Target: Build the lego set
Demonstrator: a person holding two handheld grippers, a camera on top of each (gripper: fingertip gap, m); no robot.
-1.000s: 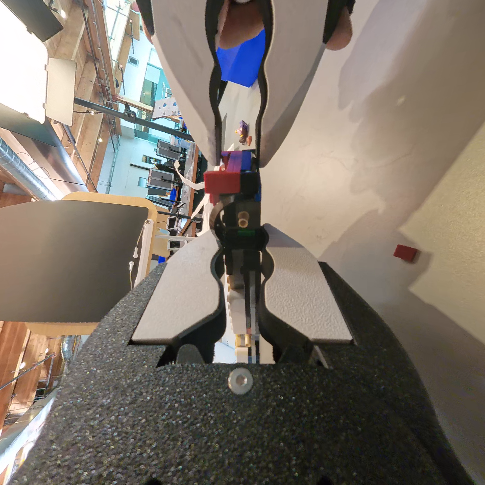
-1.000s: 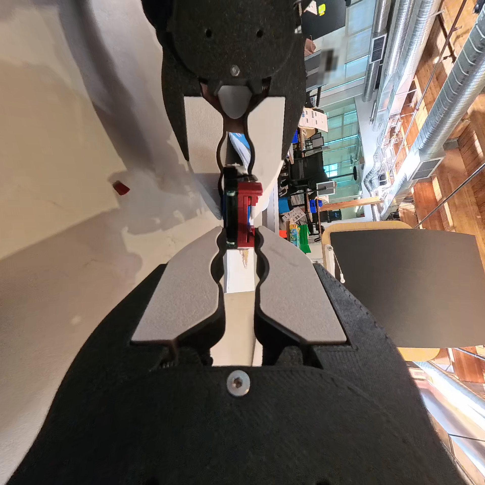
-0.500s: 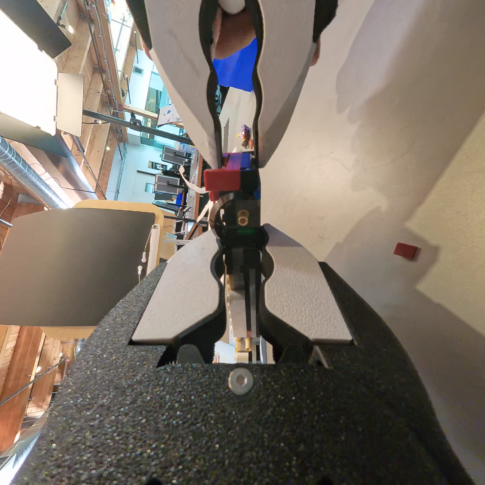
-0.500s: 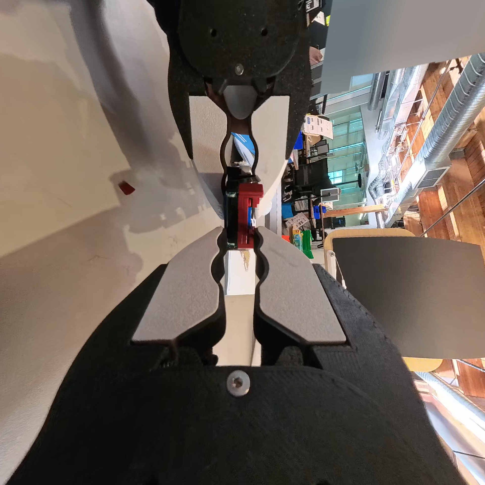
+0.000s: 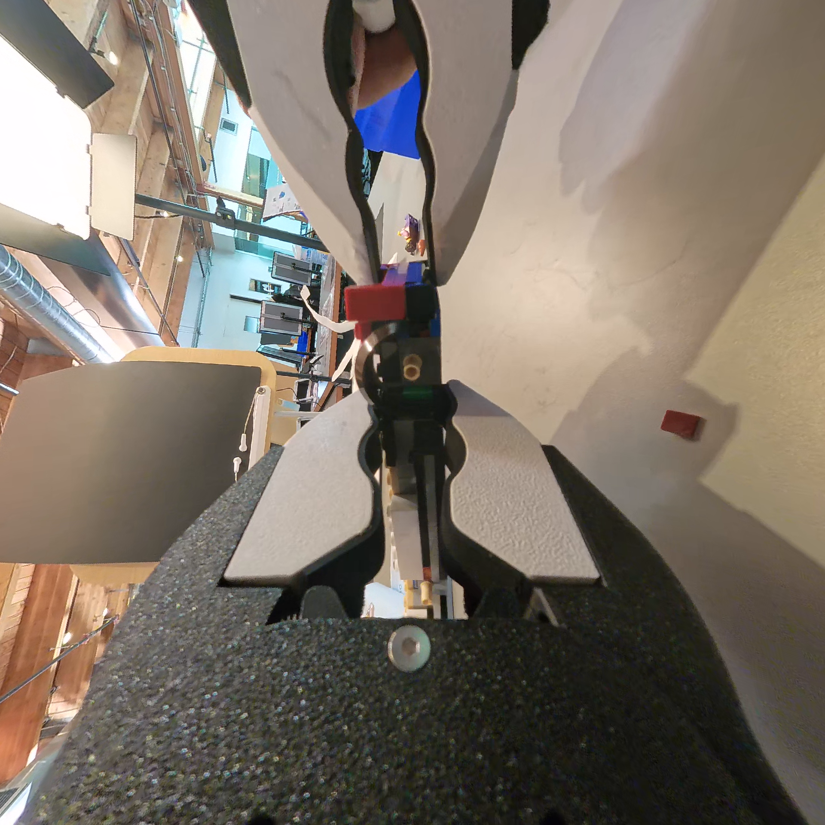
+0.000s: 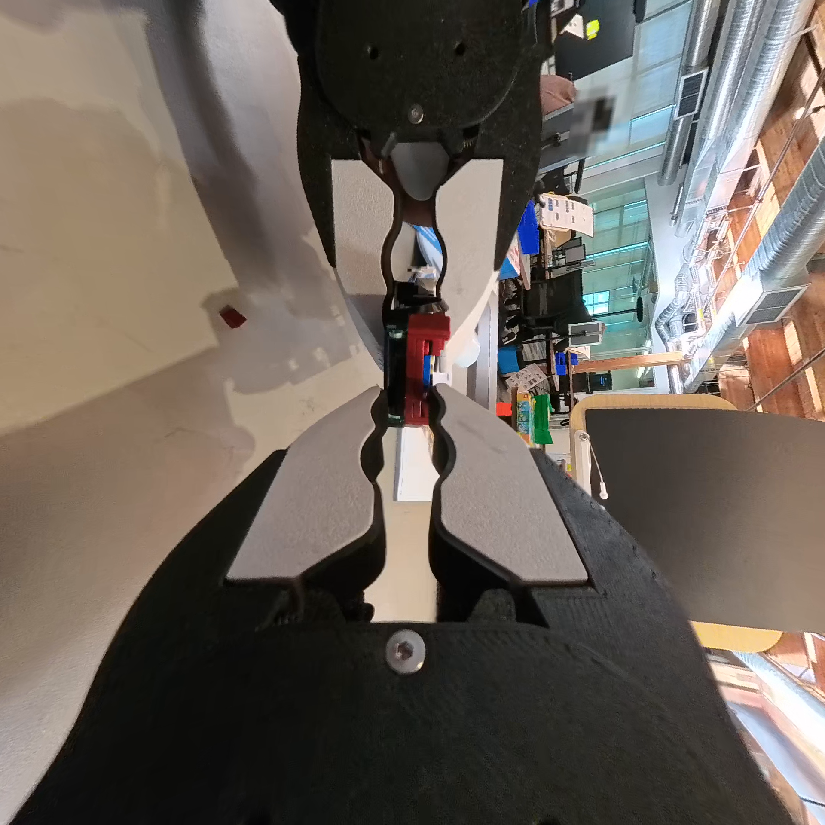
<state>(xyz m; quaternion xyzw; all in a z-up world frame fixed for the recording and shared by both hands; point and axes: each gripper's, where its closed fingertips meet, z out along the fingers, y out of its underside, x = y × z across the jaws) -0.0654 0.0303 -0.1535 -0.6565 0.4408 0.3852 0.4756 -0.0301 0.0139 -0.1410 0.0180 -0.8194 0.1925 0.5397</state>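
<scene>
Bricks: left wrist view shows the left gripper (image 5: 410,402) clamped on a brick assembly (image 5: 408,357) of black, red and blue, unmoved over the last second; the opposing gripper pinches its far end.

Right wrist view: right gripper (image 6: 408,395) clenched on the red part, jaws slightly tighter than before. Loose red brick (image 6: 232,317) lies apart on the table (image 6: 111,214).

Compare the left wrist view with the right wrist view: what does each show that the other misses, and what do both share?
Left only: tan pegs and a silvery ring on the brick model's black end, and a blue patch behind the far claw.
Right only: the model's red stepped side, and a green item on distant shelves.
Both: the brick model clamped between the left claw and right claw, a loose red brick on the pale surface, and a dark panel.
</scene>
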